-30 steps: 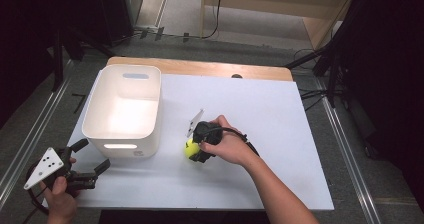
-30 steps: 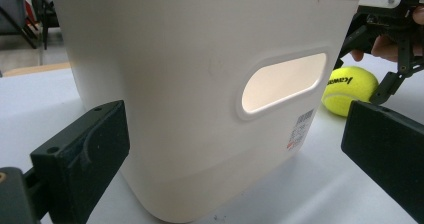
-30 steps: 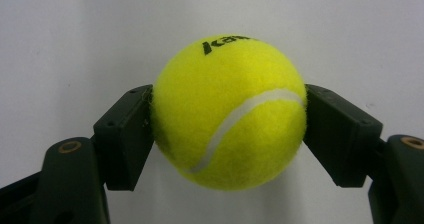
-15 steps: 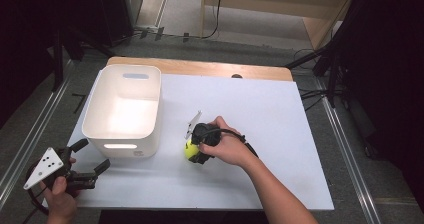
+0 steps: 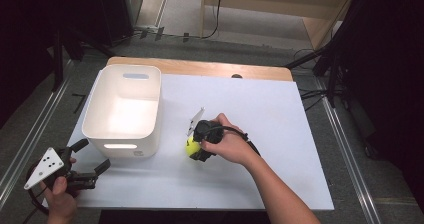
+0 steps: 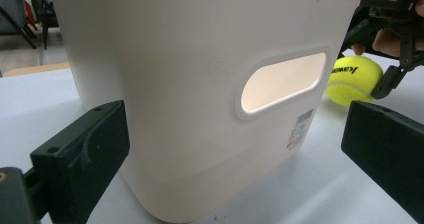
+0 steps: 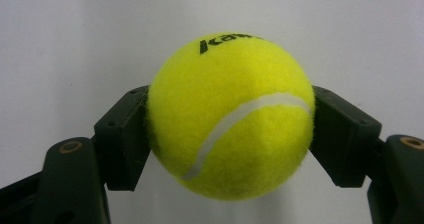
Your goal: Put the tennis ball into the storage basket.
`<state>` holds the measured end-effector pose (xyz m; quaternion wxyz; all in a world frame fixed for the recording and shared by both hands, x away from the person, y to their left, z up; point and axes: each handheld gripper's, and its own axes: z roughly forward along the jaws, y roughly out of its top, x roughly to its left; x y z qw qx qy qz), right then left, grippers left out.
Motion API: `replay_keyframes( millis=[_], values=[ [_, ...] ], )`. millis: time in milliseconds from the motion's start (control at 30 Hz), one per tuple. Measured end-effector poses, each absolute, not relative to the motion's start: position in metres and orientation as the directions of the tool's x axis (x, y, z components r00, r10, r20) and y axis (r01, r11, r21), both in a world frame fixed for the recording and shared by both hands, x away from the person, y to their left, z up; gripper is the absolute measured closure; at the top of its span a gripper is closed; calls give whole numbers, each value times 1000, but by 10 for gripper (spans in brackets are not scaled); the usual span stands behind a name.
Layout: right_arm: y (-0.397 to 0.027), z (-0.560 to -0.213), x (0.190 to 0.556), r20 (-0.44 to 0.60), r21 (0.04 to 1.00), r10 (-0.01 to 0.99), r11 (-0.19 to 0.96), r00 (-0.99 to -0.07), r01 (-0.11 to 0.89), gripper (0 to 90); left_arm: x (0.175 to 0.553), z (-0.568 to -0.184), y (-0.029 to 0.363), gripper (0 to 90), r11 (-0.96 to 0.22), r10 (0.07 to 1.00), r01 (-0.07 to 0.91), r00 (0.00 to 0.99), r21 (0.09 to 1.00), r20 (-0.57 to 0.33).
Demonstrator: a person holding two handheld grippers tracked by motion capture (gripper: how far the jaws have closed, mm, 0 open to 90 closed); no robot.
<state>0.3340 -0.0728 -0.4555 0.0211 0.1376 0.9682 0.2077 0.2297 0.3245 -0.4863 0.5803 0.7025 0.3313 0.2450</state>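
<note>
Table (image 5: pixel 280 134) is lying wide and white under the high view, with bare surface stretching from the twelve o'clock edge round to five o'clock. Bin (image 5: pixel 122 109) is sitting at nine o'clock from the middle, open-topped, its handle slot facing the near edge; nothing can be made out inside it. Left gripper (image 5: pixel 92 159) is hovering at seven o'clock by the table's near-left corner, jaws standing apart and holding nothing, the bin wall (image 6: pixel 200 84) looming straight ahead of its camera. Right gripper (image 5: pixel 196 149) is sitting just off the bin's near-right corner, and here is the news: its jaws are now clamping the ball (image 7: pixel 231 116) on both flanks, pads pressing into the felt. Compared with a second ago the hand is staying put; only the squeeze has tightened. Ball (image 5: pixel 192 146) is sitting low at the table surface, just beside the bin and not touching it. With the grip apparently secure, a lift looks ready to follow. Watch the bin's rim at ten o'clock from the ball: it calls for height before any sideways carry. Room towards three o'clock is plentiful.
</note>
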Motion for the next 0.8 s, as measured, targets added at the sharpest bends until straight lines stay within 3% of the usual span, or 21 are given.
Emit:
replay_keyframes(
  millis=[800],
  values=[
    [-72, -433, 337, 10, 403, 261, 882, -965, 243, 240, 230, -486, 324, 0, -108, 750, 183, 660, 977, -40]
  ],
)
